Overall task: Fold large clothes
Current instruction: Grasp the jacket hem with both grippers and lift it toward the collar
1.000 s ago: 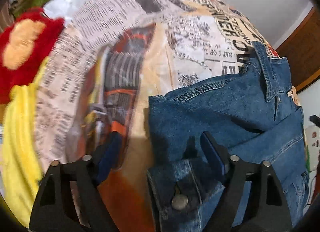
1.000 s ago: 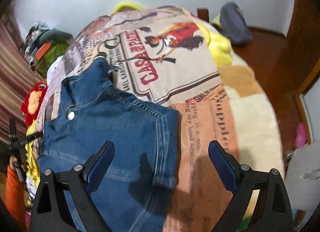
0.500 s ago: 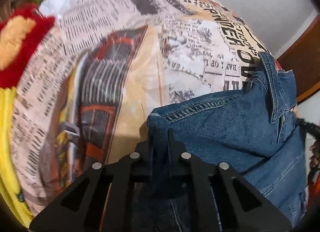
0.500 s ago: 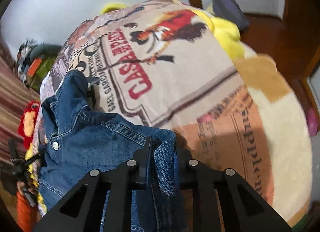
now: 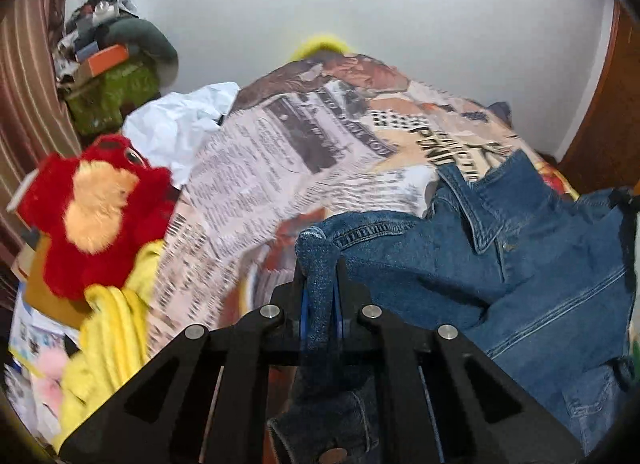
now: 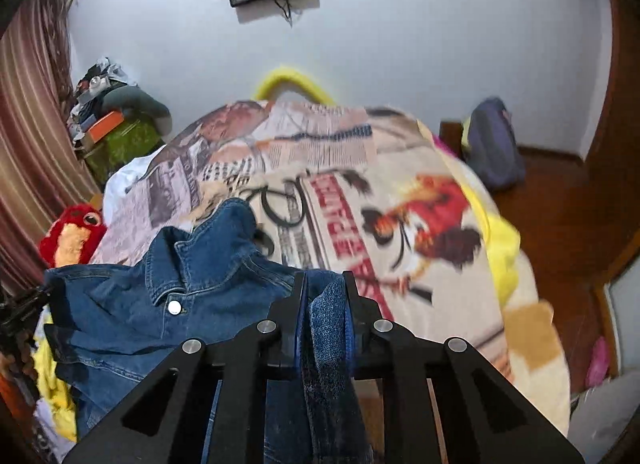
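Now | both claws — left claw [image 5: 320, 284], right claw [image 6: 326, 296] — pinching stiff denim jacket [image 5: 500, 264]

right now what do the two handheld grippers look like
Both look alike. The left gripper and right gripper are matte black plastic, each with two angular linkage arms with triangular cut-outs, round silver pivot pins, and blue pads lining the inner faces of the fingers. No cables, markings or sleeves show.
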A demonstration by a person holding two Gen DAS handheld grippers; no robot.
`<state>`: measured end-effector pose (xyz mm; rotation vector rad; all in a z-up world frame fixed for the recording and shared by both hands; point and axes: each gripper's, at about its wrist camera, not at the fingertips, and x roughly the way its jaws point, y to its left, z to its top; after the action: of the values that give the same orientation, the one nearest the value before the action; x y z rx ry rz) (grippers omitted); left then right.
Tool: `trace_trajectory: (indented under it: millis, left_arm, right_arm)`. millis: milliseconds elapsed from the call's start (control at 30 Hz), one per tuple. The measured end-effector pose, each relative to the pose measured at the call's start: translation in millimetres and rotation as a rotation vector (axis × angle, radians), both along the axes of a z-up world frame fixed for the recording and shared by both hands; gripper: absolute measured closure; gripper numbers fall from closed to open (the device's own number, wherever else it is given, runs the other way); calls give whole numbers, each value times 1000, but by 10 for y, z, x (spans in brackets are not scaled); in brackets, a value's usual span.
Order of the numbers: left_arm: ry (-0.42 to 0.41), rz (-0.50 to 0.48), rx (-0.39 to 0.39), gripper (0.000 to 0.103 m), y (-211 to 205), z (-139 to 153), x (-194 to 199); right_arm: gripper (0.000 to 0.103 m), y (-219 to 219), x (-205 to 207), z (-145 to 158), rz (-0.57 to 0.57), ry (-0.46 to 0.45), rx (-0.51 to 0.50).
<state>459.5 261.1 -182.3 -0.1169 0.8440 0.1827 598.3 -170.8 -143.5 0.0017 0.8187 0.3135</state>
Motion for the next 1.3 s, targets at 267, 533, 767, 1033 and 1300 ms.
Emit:
trace_trajectory:
  millis: [267, 533, 767, 1033, 1300]
  left_arm:
    - [145, 56, -34, 92, 287, -602, 370]
    - [200, 78, -11, 79, 299, -1022, 505]
    - [204, 63, -5, 76, 290, -1049, 435]
    - [273, 49, 6, 67, 277, -1036, 277]
    - [211, 63, 55, 58, 217, -520, -10]
  right_arm:
    - [90, 127, 435, -624, -63, 68, -143]
    - [88, 85, 521, -1178, -31, 116, -238]
    - [87, 274, 413, -1287, 21, 79, -414]
    - [24, 95, 389, -1257, -93, 74, -490]
    - [24, -255, 130, -733, -130, 129, -228]
